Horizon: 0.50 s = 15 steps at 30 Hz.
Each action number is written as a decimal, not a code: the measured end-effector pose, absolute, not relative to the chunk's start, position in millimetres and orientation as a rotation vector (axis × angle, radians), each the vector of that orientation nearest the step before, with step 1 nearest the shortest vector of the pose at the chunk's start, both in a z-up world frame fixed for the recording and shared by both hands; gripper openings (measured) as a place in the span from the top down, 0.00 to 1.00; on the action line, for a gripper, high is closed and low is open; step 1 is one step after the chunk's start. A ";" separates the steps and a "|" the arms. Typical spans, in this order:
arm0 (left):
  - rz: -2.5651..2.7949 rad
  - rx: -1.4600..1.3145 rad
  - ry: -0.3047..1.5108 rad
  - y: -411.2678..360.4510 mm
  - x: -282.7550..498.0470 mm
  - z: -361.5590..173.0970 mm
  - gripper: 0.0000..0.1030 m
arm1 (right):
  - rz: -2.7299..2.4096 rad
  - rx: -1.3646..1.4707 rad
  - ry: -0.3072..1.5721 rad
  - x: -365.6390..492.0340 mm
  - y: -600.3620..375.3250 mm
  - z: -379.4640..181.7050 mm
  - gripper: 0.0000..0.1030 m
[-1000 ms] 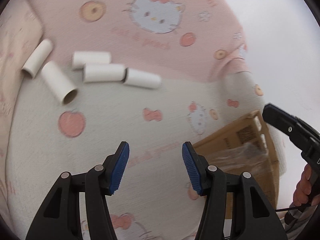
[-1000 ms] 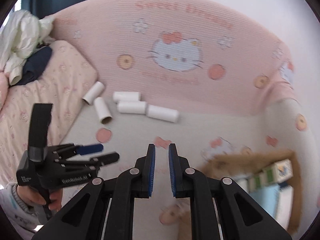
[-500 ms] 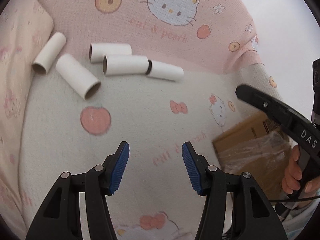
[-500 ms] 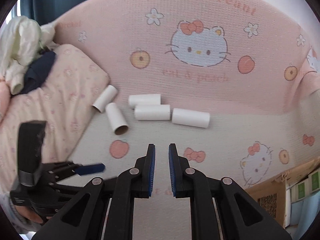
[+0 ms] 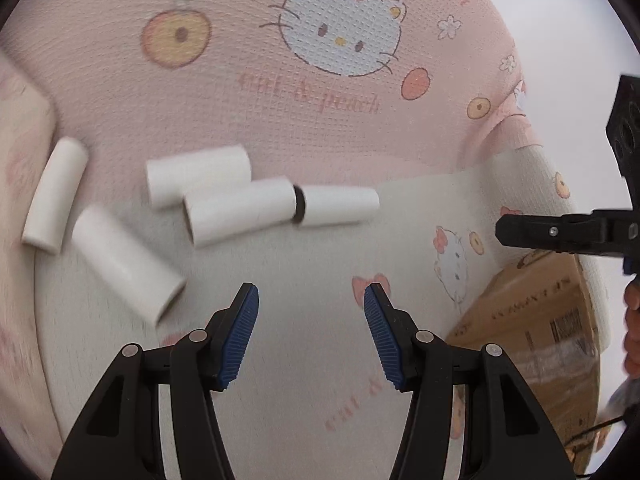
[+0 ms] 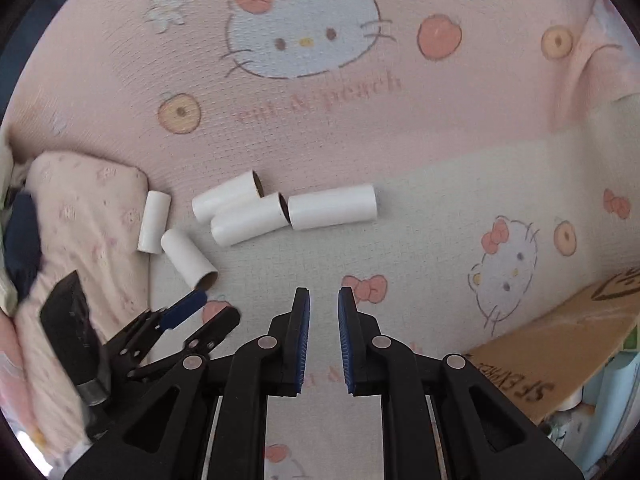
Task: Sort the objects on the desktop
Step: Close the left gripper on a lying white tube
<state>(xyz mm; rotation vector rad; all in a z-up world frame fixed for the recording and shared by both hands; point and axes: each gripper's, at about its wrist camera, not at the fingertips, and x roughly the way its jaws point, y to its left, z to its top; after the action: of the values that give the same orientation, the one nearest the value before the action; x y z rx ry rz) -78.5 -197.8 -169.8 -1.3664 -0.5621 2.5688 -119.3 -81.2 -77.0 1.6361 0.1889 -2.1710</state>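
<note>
Paper tubes: five white cardboard tubes (image 6: 332,206) lie loose on the pink-and-cream cartoon blanket (image 6: 400,264), far of both grippers, left of centre.
Cluster: three tubes sit together; the middle tube (image 6: 248,220) appears to meet the far tube (image 6: 226,196) and the right tube end to end.
Outliers: the two left tubes (image 6: 154,222) lie just beside the pillow (image 6: 92,208), one at its edge.
Left gripper (image 5: 311,332): fingers spread wide, nothing between them, near the angled tube (image 5: 126,264).
Right gripper (image 6: 323,340): pads pressed nearly together, holding nothing.
Box: a cardboard box (image 6: 560,344) lies near right, likely the drop point.
Risk, rolling: a tube nudged off-centre probably rolls on the soft cloth.
Risk, cluster: pinching one touching tube may drag its neighbours.
Risk, crushing: thin hollow card likely flattens under a hard squeeze.
Risk, right side: its jaws must part first, or they only push a tube away.
Risk, crowding: both grippers stand near each other and may collide.
</note>
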 end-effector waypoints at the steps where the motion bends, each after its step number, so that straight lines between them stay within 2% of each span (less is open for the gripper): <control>1: 2.571 -1.367 -0.547 -198.4 -85.9 -168.7 0.43 | -2.149 1.652 0.186 -125.6 -82.2 -77.3 0.89; 9: 2.470 -1.376 -0.640 -201.1 -146.2 -156.6 0.43 | -2.220 1.731 0.269 -197.4 -85.3 -106.7 0.89; 15: 2.317 -1.473 -0.806 -195.0 -186.6 -178.4 0.45 | -2.094 1.954 0.027 -240.7 -74.6 -151.3 0.89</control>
<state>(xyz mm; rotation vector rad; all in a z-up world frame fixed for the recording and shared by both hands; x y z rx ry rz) -186.6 -195.0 -178.4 -1.4734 -0.8064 2.3165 -240.7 -74.6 -151.3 1.9542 0.0266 -2.0938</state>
